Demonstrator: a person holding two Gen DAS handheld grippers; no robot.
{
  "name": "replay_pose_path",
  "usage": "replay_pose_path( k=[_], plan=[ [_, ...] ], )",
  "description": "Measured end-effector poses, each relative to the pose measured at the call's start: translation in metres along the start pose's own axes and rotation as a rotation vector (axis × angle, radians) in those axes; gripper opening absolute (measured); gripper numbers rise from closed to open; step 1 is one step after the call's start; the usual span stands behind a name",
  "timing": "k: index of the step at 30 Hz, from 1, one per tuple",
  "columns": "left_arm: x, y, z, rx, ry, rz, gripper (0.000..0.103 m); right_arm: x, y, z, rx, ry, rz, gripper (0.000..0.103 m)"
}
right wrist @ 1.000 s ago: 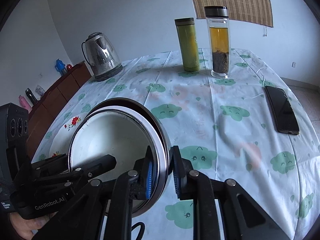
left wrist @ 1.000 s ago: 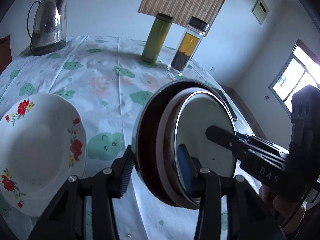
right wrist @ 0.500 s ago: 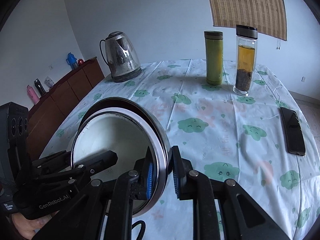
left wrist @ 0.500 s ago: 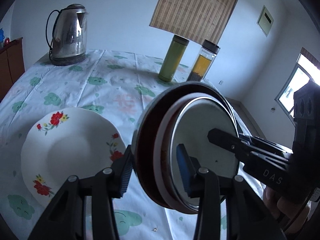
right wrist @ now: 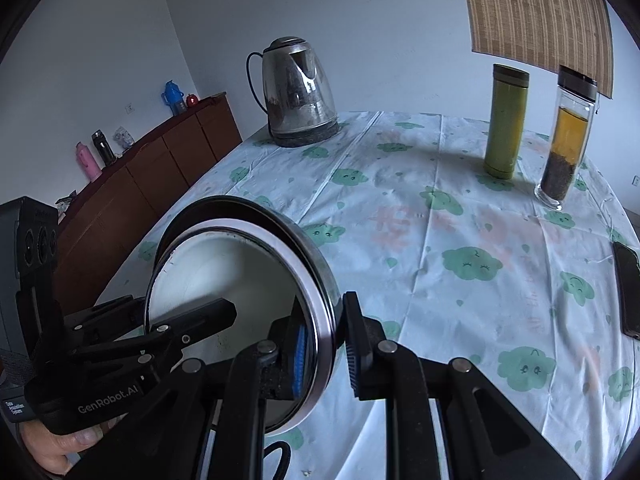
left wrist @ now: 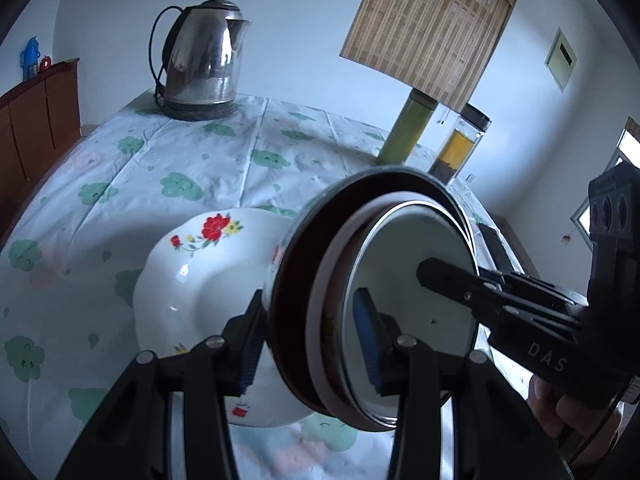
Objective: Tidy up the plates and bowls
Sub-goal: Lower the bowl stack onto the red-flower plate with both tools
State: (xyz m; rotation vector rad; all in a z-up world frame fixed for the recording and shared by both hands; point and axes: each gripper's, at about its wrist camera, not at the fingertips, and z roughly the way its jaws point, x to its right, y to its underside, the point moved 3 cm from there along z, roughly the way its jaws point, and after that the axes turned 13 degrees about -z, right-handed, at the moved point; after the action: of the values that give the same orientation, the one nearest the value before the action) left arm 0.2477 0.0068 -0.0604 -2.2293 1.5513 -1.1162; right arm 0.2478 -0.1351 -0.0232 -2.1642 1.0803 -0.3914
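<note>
Both grippers hold one nested stack of bowls (left wrist: 372,280), tilted on edge above the table: a dark metal-rimmed outer bowl with white-lined bowls inside. My left gripper (left wrist: 310,344) is shut on one side of its rim. My right gripper (right wrist: 326,350) is shut on the opposite rim, and the stack shows there too (right wrist: 240,280). A white plate with red flowers (left wrist: 208,280) lies on the tablecloth just left of and behind the stack, partly hidden by it.
A steel kettle (left wrist: 200,64) stands at the far left of the table. A green flask (right wrist: 504,120) and a glass tea bottle (right wrist: 566,140) stand at the far right. A black phone (right wrist: 628,288) lies at the right edge. A wooden sideboard (right wrist: 140,184) is left of the table.
Both grippers have carried the bowl stack leftward toward the flowered plate, which now sits right beside and partly behind the stack. The grips have not changed.
</note>
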Motion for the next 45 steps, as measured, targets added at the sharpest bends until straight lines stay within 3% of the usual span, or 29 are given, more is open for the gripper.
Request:
replay_pose_path(
  k=[18, 24, 45],
  plan=[
    [-0.041, -0.002, 0.005, -0.052, -0.031, -0.031, 0.040, -0.031, -0.010, 0.037, -0.084, -0.036, -0.048, 0.018],
    [-0.052, -0.004, 0.019, -0.103, 0.016, -0.076, 0.040, -0.024, -0.012, 0.053, -0.101, -0.041, -0.026, 0.018],
    [-0.060, -0.016, 0.020, -0.007, 0.055, -0.071, 0.047, -0.013, -0.018, 0.075, -0.045, -0.105, 0.087, 0.022]
  ],
)
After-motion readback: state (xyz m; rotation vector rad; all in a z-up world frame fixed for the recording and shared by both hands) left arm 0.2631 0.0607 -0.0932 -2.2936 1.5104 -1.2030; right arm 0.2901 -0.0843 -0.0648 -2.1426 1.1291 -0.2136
